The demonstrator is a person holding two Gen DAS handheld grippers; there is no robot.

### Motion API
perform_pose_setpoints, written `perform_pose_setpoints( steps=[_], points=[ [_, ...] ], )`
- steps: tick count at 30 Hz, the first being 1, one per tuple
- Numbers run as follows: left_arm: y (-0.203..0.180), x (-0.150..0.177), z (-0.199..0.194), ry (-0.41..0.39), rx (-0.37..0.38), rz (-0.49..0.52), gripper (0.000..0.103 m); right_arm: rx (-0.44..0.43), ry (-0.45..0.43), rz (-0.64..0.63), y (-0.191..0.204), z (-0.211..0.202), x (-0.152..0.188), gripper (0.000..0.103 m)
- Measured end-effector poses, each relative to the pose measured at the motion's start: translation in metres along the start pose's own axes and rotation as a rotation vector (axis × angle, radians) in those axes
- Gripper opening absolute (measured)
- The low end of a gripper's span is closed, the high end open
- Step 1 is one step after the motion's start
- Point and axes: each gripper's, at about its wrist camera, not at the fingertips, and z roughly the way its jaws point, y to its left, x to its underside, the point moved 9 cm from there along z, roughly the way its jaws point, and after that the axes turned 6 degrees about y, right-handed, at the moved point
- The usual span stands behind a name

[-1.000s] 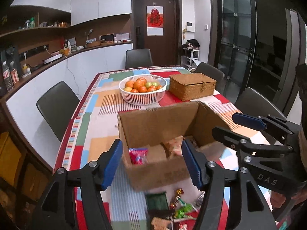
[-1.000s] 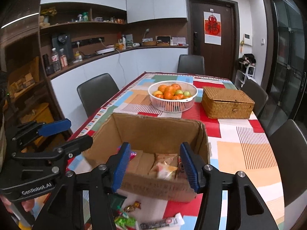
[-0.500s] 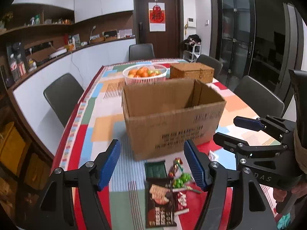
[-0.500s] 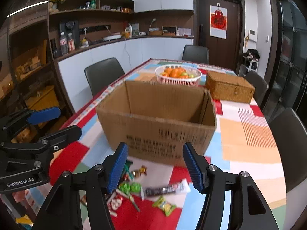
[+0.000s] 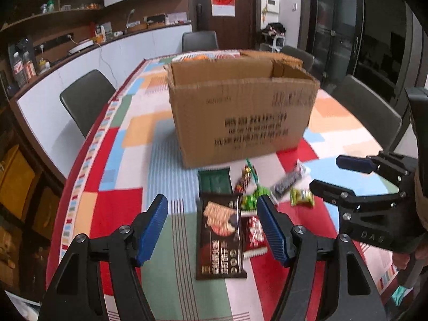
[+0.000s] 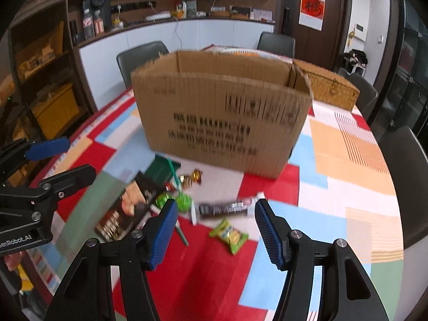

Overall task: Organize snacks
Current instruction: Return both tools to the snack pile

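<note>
Both the left gripper [image 5: 212, 227] and right gripper [image 6: 215, 230] gape wide, empty. "GenRobot.AI" and "DAS" mark their bodies. The cardboard box [image 5: 240, 117] print is blurred.

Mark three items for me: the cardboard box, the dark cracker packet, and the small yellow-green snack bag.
cardboard box [image 5: 240, 123], left wrist view, printed front wall.
dark cracker packet [image 5: 220, 236], left wrist view, middle of its face.
yellow-green snack bag [image 6: 229, 234], right wrist view, centre of the bag.

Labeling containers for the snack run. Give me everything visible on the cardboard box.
The cardboard box is plain brown corrugated board, open-topped, with dark printed text on its near face, too blurred to read. It stands upright on the patchwork tablecloth, and its contents are hidden from this low angle. Loose snacks lie just in front; a dark green packet sits at its base, contact unclear. Neither tool touches it.
</note>
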Motion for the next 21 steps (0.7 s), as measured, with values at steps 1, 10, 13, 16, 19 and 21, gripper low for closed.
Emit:
perform_pose_setpoints(
  steps=[1,10,13,16,19,21],
  points=[
    [-0.001,0.004,0.003,0.011,-0.002,0.004,0.068,0.002,0.013,0.001,-0.001,0.002,0.005,0.061],
    [-0.007,0.03,0.039,0.123,0.007,0.006,0.068,0.012,0.147,0.008,-0.013,0.033,0.036,0.061],
    [-0.006,0.035,0.048,0.153,0.014,-0.008,0.068,0.034,0.171,-0.008,-0.017,0.041,0.039,0.061],
    [-0.005,0.038,0.057,0.176,0.017,-0.015,0.068,0.047,0.199,-0.04,-0.018,0.051,0.043,0.061],
    [-0.004,0.042,0.066,0.202,0.015,-0.021,0.068,0.058,0.221,-0.054,-0.02,0.06,0.044,0.061],
    [-0.003,0.043,0.071,0.214,0.024,-0.029,0.068,0.064,0.228,-0.07,-0.021,0.064,0.044,0.061]
  ],
)
